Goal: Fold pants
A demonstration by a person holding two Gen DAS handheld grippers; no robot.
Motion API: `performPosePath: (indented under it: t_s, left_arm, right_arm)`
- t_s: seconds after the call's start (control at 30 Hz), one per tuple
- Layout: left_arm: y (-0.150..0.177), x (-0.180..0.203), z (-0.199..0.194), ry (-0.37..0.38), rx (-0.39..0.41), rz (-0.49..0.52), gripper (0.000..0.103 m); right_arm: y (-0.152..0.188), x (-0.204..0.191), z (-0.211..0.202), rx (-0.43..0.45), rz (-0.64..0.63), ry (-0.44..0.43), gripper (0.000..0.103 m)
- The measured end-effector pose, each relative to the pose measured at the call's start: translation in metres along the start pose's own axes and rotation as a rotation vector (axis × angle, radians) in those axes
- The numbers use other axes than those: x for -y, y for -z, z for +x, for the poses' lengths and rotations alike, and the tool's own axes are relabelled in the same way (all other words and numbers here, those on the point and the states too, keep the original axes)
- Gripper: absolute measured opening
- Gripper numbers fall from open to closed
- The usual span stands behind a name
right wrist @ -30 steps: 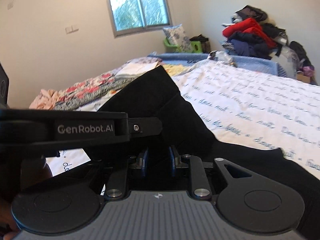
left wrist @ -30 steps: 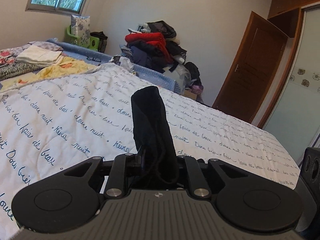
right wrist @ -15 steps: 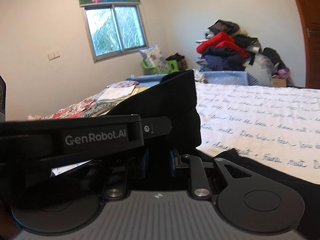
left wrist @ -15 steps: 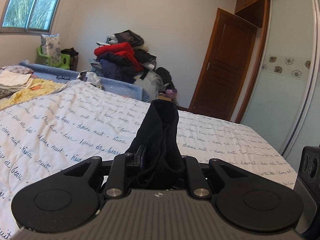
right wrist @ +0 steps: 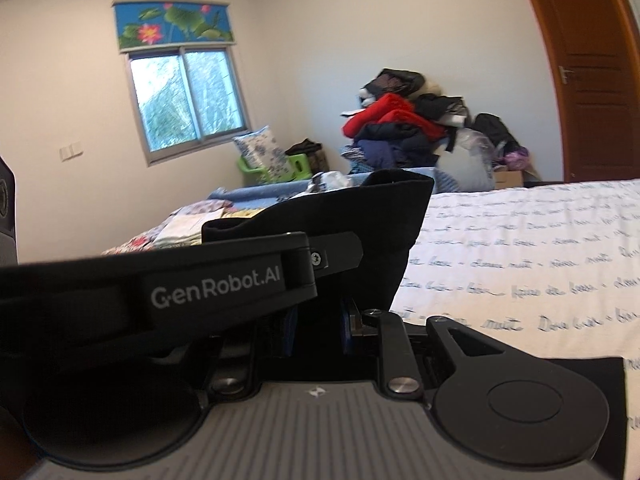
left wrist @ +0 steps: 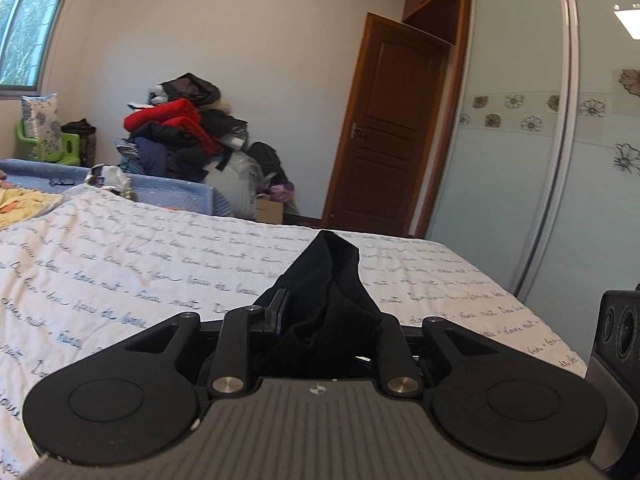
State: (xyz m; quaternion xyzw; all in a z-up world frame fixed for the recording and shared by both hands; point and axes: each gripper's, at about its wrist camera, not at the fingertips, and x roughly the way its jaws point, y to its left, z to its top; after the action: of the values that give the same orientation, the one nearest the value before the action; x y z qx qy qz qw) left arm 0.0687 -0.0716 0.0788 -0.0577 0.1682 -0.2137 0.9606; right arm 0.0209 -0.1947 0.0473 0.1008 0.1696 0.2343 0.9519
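In the left wrist view, the left gripper (left wrist: 320, 312) is clamped on a bunched fold of the black pants (left wrist: 328, 280), which rises in a peak between the jaws. Compared with a second ago, this view has been tilted up: less of the white script-printed quilt on the bed (left wrist: 120, 272) is seen, and more of the wooden door (left wrist: 384, 128) and sliding wardrobe (left wrist: 560, 140). In the right wrist view, the right gripper (right wrist: 316, 320) is clenched on a broad edge of the pants (right wrist: 360, 216), now carried higher, level with the clothes pile (right wrist: 400, 124). More black cloth trails to the bed's near edge at lower right. The lift is judged to be the carrying-over of a fold, not yet laid down.
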Motion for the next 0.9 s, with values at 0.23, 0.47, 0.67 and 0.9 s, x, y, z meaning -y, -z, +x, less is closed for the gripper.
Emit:
performPosePath:
  t_s: [0.23,0.47,0.67,0.9]
  left_arm:
    - [0.015,0.035,0.022,0.075,-0.024,0.06,0.027]
    - [0.034,0.065,0.046,0.13,-0.055,0.105,0.027]
    - [0.046,0.084,0.066,0.169,-0.073,0.114,0.027]
    - [0.062,0.095,0.087,0.2,-0.128,0.11,0.028]
  right_arm:
    - [0.01,0.038,-0.019,0.033,0.092,0.03,0.022]
    - [0.022,0.077,-0.031,0.046,0.17,0.057,0.022]
    - [0.031,0.107,-0.035,0.059,0.211,0.088,0.022]
    - [0.046,0.13,-0.037,0.04,0.255,0.111,0.022]
